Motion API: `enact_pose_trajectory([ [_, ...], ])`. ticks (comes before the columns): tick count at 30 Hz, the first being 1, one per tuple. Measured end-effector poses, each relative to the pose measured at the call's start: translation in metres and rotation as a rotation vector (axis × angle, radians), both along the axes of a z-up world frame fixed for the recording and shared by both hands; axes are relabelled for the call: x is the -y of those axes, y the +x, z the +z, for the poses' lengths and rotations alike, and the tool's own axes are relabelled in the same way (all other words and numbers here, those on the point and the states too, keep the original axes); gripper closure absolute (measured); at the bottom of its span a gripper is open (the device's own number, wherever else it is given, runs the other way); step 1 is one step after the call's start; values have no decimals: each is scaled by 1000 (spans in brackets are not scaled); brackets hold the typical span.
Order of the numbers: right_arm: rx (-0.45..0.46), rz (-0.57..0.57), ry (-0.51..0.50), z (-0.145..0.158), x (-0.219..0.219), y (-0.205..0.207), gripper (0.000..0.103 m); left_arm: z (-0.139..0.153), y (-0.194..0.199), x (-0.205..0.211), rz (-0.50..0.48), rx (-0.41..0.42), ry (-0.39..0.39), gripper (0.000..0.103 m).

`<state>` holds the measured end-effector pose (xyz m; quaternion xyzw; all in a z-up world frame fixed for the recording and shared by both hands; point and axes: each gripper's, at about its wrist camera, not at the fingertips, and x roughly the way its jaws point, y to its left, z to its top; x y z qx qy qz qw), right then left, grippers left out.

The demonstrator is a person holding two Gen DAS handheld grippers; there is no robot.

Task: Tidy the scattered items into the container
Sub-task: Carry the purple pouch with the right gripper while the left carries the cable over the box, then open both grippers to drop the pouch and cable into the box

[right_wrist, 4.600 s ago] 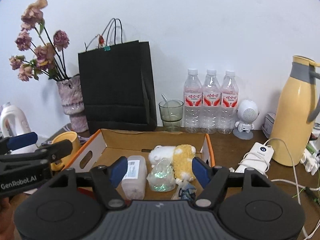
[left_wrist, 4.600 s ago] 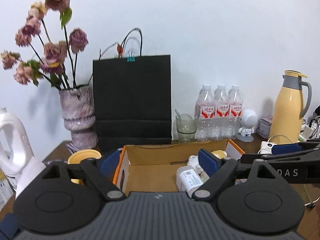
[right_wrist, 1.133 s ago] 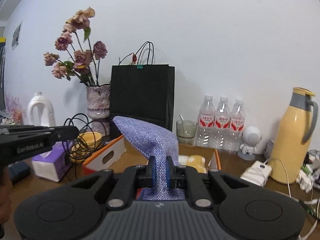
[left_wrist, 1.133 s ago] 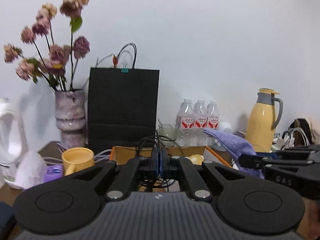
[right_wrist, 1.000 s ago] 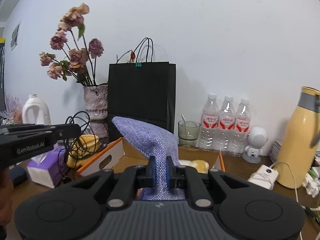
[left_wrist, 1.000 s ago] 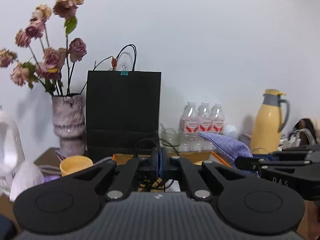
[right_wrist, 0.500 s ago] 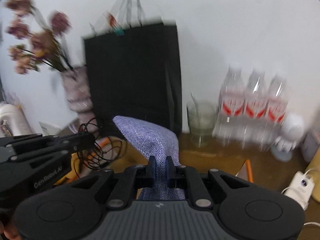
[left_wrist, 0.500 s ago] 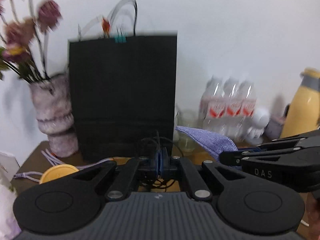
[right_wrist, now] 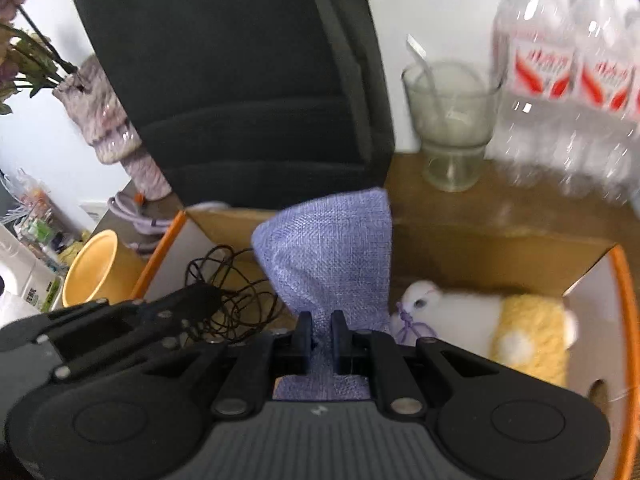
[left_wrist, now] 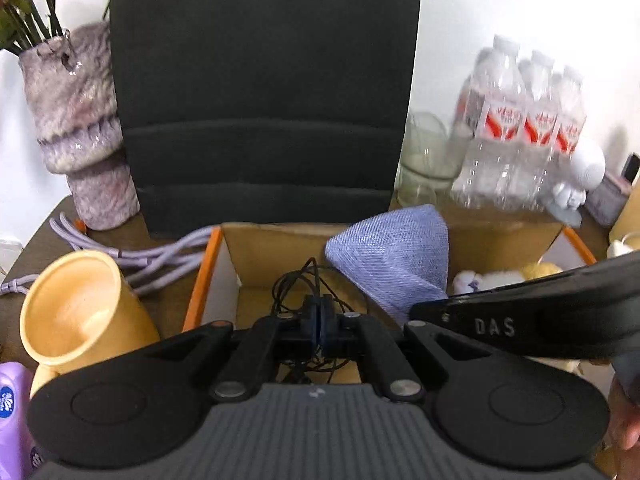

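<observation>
My left gripper (left_wrist: 319, 322) is shut on a tangle of thin black cable (left_wrist: 298, 284), hanging over the left part of the open cardboard box (left_wrist: 276, 240). My right gripper (right_wrist: 320, 330) is shut on a purple woven pouch (right_wrist: 332, 256), held over the box (right_wrist: 500, 240) beside the cable (right_wrist: 228, 296). The pouch (left_wrist: 394, 258) shows right of the cable in the left wrist view, with the right gripper's black body below it. A white and yellow plush toy (right_wrist: 500, 320) lies inside the box at the right.
A black paper bag (left_wrist: 264, 92) stands right behind the box. A yellow cup (left_wrist: 76, 312) and purple cords (left_wrist: 160, 256) lie left of it, with a mottled vase (left_wrist: 80, 132) behind. A glass (right_wrist: 452, 120) and water bottles (right_wrist: 568, 80) stand at the back right.
Both grippers have moved forward and tipped downward, from above the table to just over the open box, still carrying the cable and the pouch.
</observation>
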<state>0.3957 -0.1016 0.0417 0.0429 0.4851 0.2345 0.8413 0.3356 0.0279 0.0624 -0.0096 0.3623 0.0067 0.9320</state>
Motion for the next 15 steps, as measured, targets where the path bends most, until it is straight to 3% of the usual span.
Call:
enact_pose_trajectory([
  [3, -64, -5, 31, -12, -3, 4, 93, -3, 0, -3, -20, -14, -27, 98],
  [7, -118, -28, 43, -27, -5, 7, 84, 0, -3, -8, -17, -10, -32, 97],
  [10, -116, -44, 46, -19, 0, 5, 66, 5, -4, -9, -4, -15, -21, 86],
  [12, -110, -58, 49, -8, 8, 2, 64, 10, -5, -14, 16, -22, -35, 57],
  [15, -85, -76, 55, 13, 24, -6, 51, 21, -11, -19, 29, -12, -55, 38],
])
